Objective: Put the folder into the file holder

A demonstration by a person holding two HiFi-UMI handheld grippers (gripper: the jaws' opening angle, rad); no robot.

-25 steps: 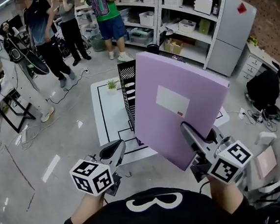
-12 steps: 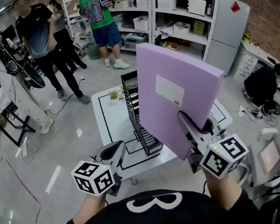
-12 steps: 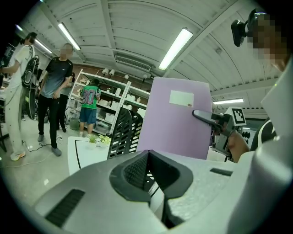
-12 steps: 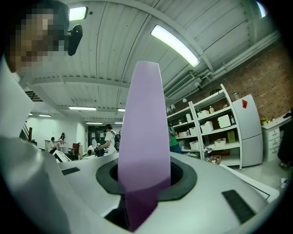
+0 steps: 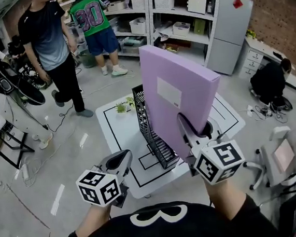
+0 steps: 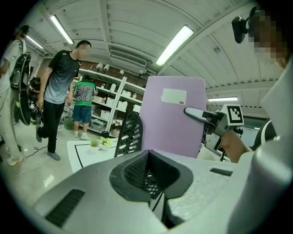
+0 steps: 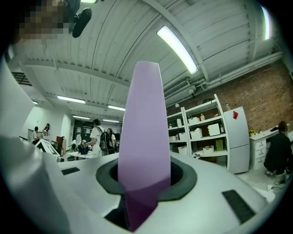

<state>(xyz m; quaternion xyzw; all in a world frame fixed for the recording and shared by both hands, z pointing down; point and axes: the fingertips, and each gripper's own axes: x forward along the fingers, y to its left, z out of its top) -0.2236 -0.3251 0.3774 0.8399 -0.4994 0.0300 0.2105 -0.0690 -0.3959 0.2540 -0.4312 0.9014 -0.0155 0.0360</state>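
A large purple folder (image 5: 177,94) with a white label stands upright in the air. My right gripper (image 5: 193,130) is shut on its lower edge; the right gripper view shows the folder (image 7: 142,137) wedged between the jaws. Its lower part hangs just right of and above the black slotted file holder (image 5: 152,133), which stands on the white table (image 5: 117,131). The left gripper view shows the folder (image 6: 171,123), the holder (image 6: 128,135) and the right gripper (image 6: 198,115). My left gripper (image 5: 121,157) hangs low at the left, shut and empty, short of the table.
A small potted plant (image 5: 121,107) sits at the table's far side. Two people (image 5: 52,46) stand beyond the table near white shelves (image 5: 180,18). Another person crouches at the right (image 5: 269,80). A white chair (image 5: 281,154) is close on my right.
The right gripper has carried the folder left and forward, closer to the file holder. The table and holder now lie nearer in view. The left gripper has stayed put.
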